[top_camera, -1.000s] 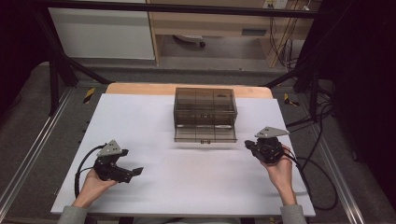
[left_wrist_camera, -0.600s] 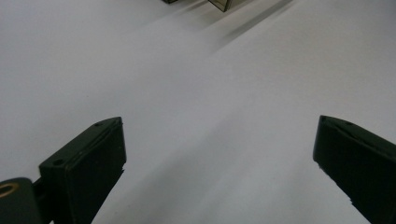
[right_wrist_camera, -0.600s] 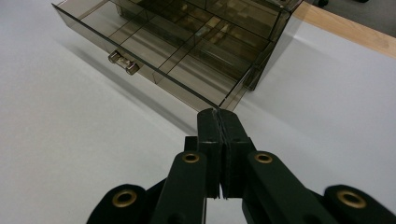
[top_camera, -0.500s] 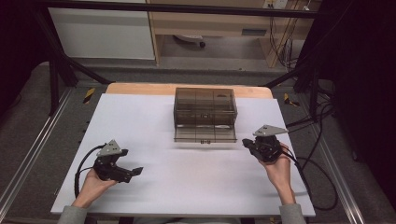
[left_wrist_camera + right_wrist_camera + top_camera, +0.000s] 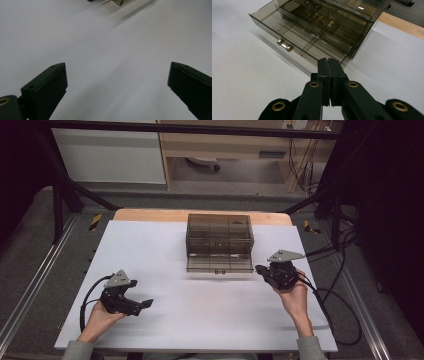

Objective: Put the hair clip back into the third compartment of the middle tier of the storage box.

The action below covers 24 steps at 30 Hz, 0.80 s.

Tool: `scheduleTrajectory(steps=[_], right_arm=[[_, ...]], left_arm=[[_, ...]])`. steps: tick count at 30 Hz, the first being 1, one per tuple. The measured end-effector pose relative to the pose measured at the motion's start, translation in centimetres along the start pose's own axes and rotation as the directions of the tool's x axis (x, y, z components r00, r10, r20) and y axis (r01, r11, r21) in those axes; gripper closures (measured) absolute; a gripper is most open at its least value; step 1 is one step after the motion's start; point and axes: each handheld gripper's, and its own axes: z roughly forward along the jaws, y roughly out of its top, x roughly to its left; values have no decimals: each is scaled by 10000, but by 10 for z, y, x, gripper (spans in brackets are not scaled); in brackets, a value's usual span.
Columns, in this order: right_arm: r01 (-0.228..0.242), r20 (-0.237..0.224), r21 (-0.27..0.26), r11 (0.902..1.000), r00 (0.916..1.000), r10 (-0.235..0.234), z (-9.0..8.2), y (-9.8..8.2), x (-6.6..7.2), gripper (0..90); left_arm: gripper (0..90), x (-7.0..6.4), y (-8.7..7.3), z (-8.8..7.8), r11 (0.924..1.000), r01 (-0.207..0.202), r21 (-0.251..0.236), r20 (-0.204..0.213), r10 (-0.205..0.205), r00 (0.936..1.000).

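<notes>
While the right tool (image 5: 261, 269) is clenched just beside the open drawer (image 5: 219, 264) at frame centre, the left tool (image 5: 145, 304) rests released at lower left, with bare white surface (image 5: 200, 320) around it.

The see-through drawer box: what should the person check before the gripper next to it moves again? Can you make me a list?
1. Bottom drawer pulled out: ok, it sticks out of the smoky clear drawer box.
2. Drawer compartments free of things: ok, the ones in sight look empty.
3. Right gripper shut with nothing between its jaws: ok.
4. Right gripper touching the drawer: cannot tell; its tips sit right at the drawer's near corner.
5. Silver drawer knob free to reach: ok.
6. Left gripper out of the way: ok, open over bare white table.
</notes>
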Motion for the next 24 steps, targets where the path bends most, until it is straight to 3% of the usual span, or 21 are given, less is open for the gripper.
scheduleTrajectory(steps=[24], right_arm=[[5,-50,-165,9999,10000,-6,9,19,0,893]], left_arm=[[23,0,0,0,10000,-16,7,-57,16,10000]])
